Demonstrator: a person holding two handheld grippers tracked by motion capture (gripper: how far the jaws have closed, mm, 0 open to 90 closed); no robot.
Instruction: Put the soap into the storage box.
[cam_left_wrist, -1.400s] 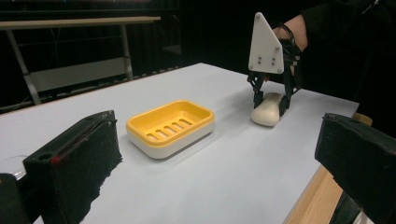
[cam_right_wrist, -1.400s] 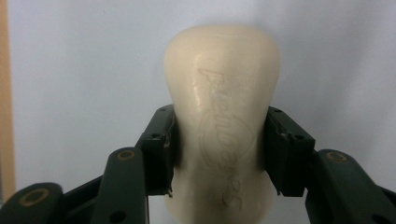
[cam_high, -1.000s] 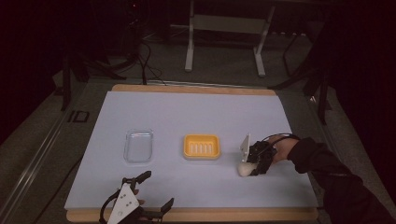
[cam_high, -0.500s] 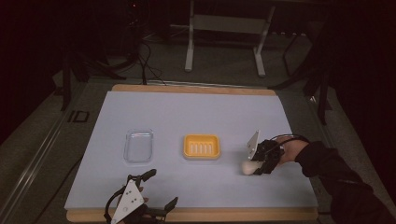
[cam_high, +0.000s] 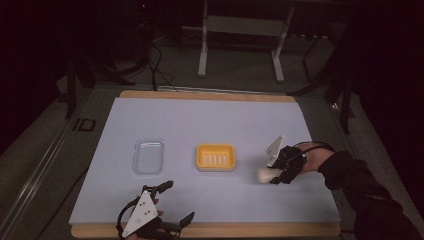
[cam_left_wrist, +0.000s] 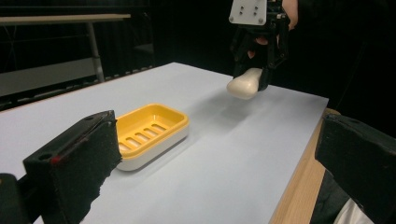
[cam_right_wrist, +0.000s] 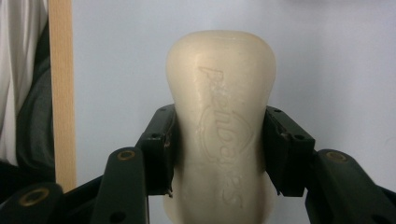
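While clamped by its long sides in the right gripper (cam_right_wrist: 219, 154), soap bar (cam_right_wrist: 220, 121) hangs clear of the table (cam_high: 210, 115), lifted but not yet carried across. Still to do, by the look of it: swing toward nine o'clock to the yellow soap dish (cam_high: 216, 157), lower, release. Dish empty, slots bare. Clear lid (cam_high: 148, 156) further out at nine o'clock, untouched. Left gripper (cam_high: 175, 205) parked at seven o'clock near the table's edge, jaws wide, holding nothing.
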